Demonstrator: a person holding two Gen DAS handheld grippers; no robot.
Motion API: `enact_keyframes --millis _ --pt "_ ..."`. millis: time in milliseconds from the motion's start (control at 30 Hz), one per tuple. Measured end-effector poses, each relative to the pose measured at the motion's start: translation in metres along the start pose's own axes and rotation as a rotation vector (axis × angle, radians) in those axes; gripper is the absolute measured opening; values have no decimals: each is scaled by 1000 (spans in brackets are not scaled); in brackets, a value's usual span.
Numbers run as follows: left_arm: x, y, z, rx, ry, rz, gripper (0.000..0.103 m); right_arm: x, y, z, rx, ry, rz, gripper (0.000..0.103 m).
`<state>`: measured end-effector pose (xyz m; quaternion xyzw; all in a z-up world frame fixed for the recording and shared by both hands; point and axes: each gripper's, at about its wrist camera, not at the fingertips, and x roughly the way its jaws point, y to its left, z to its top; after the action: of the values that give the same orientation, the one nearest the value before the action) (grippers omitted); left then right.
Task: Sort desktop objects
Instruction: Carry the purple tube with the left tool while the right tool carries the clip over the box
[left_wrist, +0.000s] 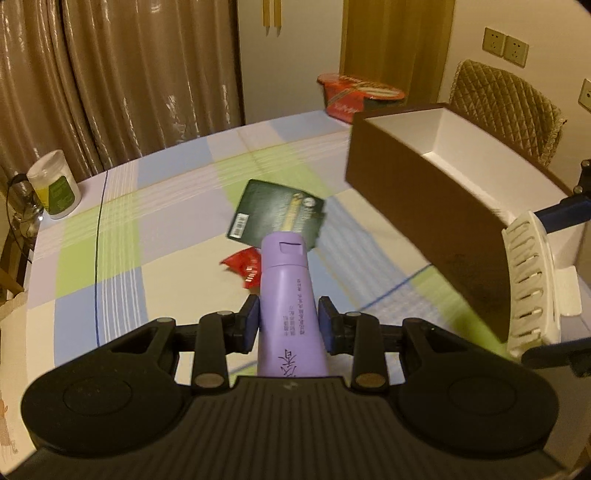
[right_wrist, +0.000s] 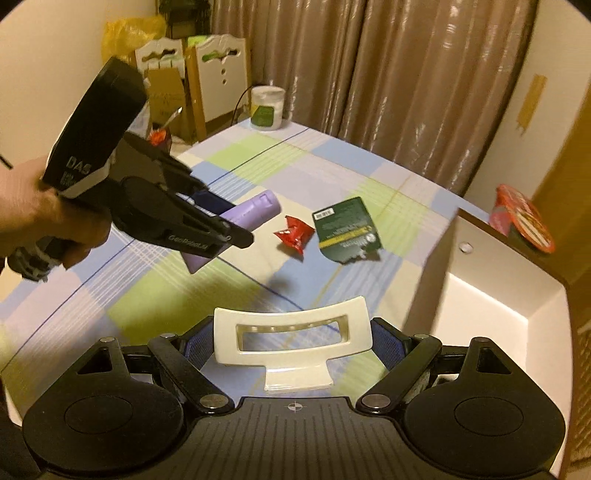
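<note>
1. The left gripper (left_wrist: 288, 321) is clamping a purple tube (left_wrist: 286, 295) between its blue pads, cap pointing forward, and it is carrying the tube in the air above the bench (left_wrist: 166, 221).
2. The right gripper (right_wrist: 295, 341) is pinching a white hair clip (right_wrist: 293, 339) by its sides and is holding it up just beside the open brown box (right_wrist: 480, 295), whose white inside is showing nothing in the part in view.
3. My read: both are in mid-carry, each with one item, and the box looks like the sorting bin. The motion blur fits that.
4. Next, each load is needing to clear the box's tall wall and come over the opening before the jaws let go. The clip is sitting nearer the rim, and two grippers are sharing one opening.
5. A dark green card package (right_wrist: 347, 230) and a red wrapper (right_wrist: 293, 232) are lying on the bench, close together, well apart from the box.
6. The bench is wearing a checked cloth of blue, green and lilac. A white jar (right_wrist: 266, 107) is standing at its far corner, and a red bowl package (right_wrist: 524, 218) is sitting behind the box.
7. Brown curtains (right_wrist: 406, 74) are hanging behind, and a quilted chair (left_wrist: 506, 107) is standing past the box.
</note>
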<state>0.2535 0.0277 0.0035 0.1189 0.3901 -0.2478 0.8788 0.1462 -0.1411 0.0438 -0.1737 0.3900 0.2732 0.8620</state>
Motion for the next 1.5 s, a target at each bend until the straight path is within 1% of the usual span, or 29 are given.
enact_keyframes --millis 200,333,400,500,567,700,833,1033,1200,1400,1500 --pt "-32 -64 -3 -46 -16 59 28 -55 -41 -47 39 -44 20 86" --pt "-51 -112 -7 -96 -27 90 28 -86 -72 -79 60 -40 13 86" --pt "-59 -134 -10 -124 -26 83 28 -98 -84 -95 73 -27 -1 86" --pt "-69 -165 -13 -132 -23 69 28 -111 -100 -116 109 -3 -33 86" --pt "-74 -183 -13 -120 -23 51 28 -116 -108 -129 141 11 -63 86" --pt "-80 -209 -11 -93 -31 13 28 -129 -118 -152 228 31 -130 86" --pt "-82 -226 -10 -72 -36 -27 28 -145 -121 -168 300 42 -167 86" --pt "-88 -240 -10 -44 -46 -62 28 -153 -117 -171 316 36 -196 86" --pt "-90 -240 -9 -29 -59 -81 28 -160 -113 -169 323 25 -221 86" --pt "-87 -238 1 -14 -74 -91 28 -161 -117 -147 305 -21 -231 86" --pt "-78 -240 11 -17 -71 -94 28 -156 -130 -133 287 -35 -222 86"
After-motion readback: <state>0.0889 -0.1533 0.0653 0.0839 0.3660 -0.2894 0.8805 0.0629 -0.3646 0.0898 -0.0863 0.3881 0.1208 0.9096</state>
